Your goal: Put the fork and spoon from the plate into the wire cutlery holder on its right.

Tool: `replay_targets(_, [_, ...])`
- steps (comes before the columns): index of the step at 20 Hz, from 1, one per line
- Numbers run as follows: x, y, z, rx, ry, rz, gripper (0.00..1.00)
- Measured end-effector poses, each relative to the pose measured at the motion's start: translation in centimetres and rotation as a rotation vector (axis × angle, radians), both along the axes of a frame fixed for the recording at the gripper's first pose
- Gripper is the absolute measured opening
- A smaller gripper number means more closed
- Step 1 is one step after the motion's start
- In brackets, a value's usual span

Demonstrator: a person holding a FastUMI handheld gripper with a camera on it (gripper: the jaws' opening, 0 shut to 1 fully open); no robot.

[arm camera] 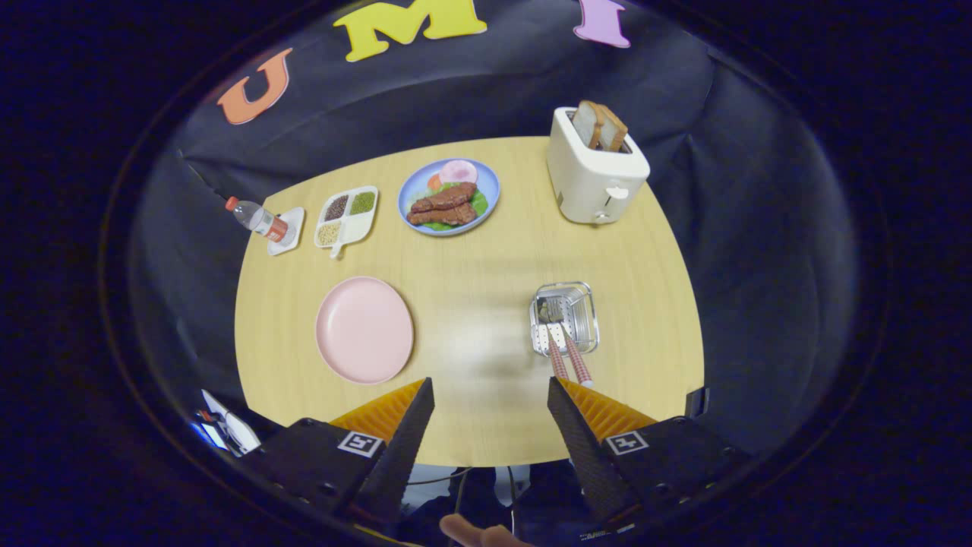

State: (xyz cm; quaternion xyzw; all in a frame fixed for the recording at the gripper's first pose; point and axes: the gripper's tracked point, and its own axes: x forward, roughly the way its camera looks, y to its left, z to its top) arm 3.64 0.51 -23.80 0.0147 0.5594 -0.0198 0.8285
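A round wooden bench [471, 304] seen from above, with the tongs [491, 391] hovering over its near edge. The two fingers of the tongs stand wide apart and hold nothing; bare bench top shows between them.

Just ahead of the left finger lies a pink plate [364, 329], with nothing on it. Just ahead of the right finger stands the wire cutlery holder [564, 317], a small metal basket well to the right of the pink plate. Two utensils stand inside it, their red-and-white patterned handles [568, 357] leaning out over its near rim toward the right finger. Which of the two is the fork and which the spoon cannot be told; their metal heads sit down in the basket.

Farther back, near the middle of the bench, sits a blue plate [449, 197] carrying pieces of brown meat, green leaves and a pink slice. To its left is a white divided tray [347, 216] with grains and beans in its compartments, and left of that a plastic bottle [257, 218] lies tilted on a small white square dish. At the far right stands a white toaster [594, 171] with slices of bread sticking up out of its slots
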Motion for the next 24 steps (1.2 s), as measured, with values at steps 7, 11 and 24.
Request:
replay_targets(7, [0.1, 2.9, 8.2, -0.111, -0.414, -0.002, 0.97])
replay_targets(11, [-0.8, 4.0, 14.8, -0.118, -0.685, -0.020, 0.97])
replay_targets(24, [-4.1, 3.6, 22.9, -0.077, -1.172, -0.029, 0.96])
